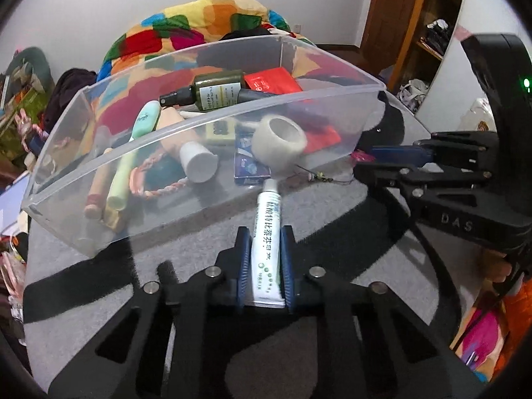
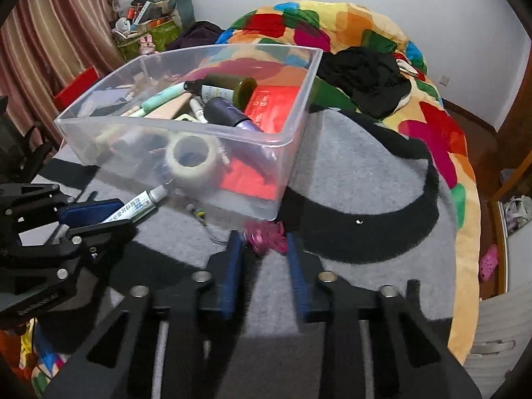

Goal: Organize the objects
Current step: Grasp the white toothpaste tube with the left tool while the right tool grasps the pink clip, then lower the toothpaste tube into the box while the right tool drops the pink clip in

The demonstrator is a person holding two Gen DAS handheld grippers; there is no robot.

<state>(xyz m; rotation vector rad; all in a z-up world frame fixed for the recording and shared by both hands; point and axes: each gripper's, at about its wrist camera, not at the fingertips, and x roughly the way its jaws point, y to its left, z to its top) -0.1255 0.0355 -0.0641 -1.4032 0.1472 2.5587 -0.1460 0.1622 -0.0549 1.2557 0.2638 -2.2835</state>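
My left gripper (image 1: 265, 232) is shut on a white ointment tube (image 1: 266, 232), cap pointing at the near wall of the clear plastic bin (image 1: 212, 123); the tube also shows in the right wrist view (image 2: 133, 207). The bin (image 2: 286, 136) holds a tape roll (image 1: 279, 141), a green spray bottle (image 1: 216, 91), a red packet (image 1: 272, 81), tubes and a braided band. My right gripper (image 2: 262, 237) is open, its blue pads either side of a pink crumpled object (image 2: 267, 234) lying on the grey blanket by the bin's corner. A small beaded charm (image 1: 316, 178) lies by the bin.
The bin stands on a grey and black blanket (image 2: 349, 179) on a bed with a colourful quilt (image 2: 432, 126). Black clothing (image 2: 365, 76) lies behind the bin. A wooden shelf (image 1: 432, 33) stands at the right, clutter and curtains (image 2: 50, 50) at the left.
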